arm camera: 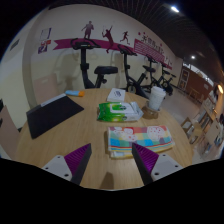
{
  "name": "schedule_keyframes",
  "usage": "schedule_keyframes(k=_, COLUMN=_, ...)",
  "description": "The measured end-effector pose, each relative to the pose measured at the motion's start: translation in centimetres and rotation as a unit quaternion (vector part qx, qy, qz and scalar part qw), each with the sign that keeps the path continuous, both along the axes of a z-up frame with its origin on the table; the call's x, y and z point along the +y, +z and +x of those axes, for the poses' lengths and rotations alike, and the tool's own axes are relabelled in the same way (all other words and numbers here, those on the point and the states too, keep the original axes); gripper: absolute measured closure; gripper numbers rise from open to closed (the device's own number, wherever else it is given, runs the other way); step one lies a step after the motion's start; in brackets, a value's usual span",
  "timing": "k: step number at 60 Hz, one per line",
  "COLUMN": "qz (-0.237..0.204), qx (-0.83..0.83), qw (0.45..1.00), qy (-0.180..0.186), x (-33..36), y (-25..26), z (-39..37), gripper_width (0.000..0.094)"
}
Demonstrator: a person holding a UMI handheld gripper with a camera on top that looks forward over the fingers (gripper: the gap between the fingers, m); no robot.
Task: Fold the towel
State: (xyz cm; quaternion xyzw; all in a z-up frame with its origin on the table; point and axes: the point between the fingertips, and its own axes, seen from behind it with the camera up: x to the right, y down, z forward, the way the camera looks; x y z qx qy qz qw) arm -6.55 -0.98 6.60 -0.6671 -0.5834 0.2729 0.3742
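Note:
A folded colourful towel (134,138) with a white border lies on the round wooden table (70,140), just ahead of my fingers and a little toward the right one. My gripper (112,163) hovers above the table's near side and is open, with only bare wood between the purple pads (77,160). Nothing is held.
A green-and-white pack (118,111) lies beyond the towel. A white cup (157,96) and a small brown item stand to its right. A black mat (52,114) lies on the left, with a blue object (74,93) behind it. Exercise bikes (105,72) line the back wall.

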Motion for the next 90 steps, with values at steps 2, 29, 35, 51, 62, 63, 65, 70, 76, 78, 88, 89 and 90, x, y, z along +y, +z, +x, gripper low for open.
schedule_keyframes(k=2, qz=0.000, qx=-0.002, qw=1.000, qy=0.001, x=0.6, y=-0.9, z=-1.1, gripper_width=0.0079)
schedule_keyframes(k=29, qz=0.037, qx=-0.056, qw=0.998, qy=0.007, x=3.7, y=-8.1, z=-8.2, gripper_width=0.0920)
schedule_keyframes(k=35, qz=0.012, qx=-0.071, qw=0.997, qy=0.029, x=1.5, y=-7.7, z=-8.1, gripper_width=0.0928)
schedule_keyframes(k=51, qz=-0.106, qx=-0.011, qw=0.994, qy=0.012, x=3.0, y=3.4, z=-7.5, gripper_width=0.0924)
schedule_keyframes(k=62, qz=-0.092, qx=-0.016, qw=0.995, qy=-0.020, x=12.4, y=4.5, z=-6.7, gripper_width=0.0916)
schedule_keyframes(k=63, qz=-0.092, qx=-0.019, qw=0.995, qy=-0.022, x=13.2, y=4.1, z=-6.4, gripper_width=0.0915)
schedule_keyframes(k=65, qz=-0.091, qx=-0.024, qw=0.995, qy=-0.027, x=14.5, y=3.2, z=-6.5, gripper_width=0.0916)
schedule_keyframes(k=70, qz=-0.076, qx=-0.039, qw=0.996, qy=-0.036, x=17.4, y=0.3, z=-6.1, gripper_width=0.0916)
schedule_keyframes(k=76, qz=-0.054, qx=-0.059, qw=0.996, qy=-0.030, x=19.5, y=-3.0, z=-5.5, gripper_width=0.0918)
schedule_keyframes(k=78, qz=-0.054, qx=-0.063, qw=0.996, qy=-0.028, x=19.7, y=-4.3, z=-5.8, gripper_width=0.0911)
schedule_keyframes(k=88, qz=-0.050, qx=-0.069, qw=0.996, qy=-0.019, x=20.8, y=-5.6, z=-5.4, gripper_width=0.0848)
schedule_keyframes(k=89, qz=-0.052, qx=-0.069, qw=0.996, qy=-0.015, x=20.8, y=-5.6, z=-5.4, gripper_width=0.0823)
schedule_keyframes(k=90, qz=-0.054, qx=-0.070, qw=0.996, qy=-0.012, x=20.7, y=-5.5, z=-5.4, gripper_width=0.0716)
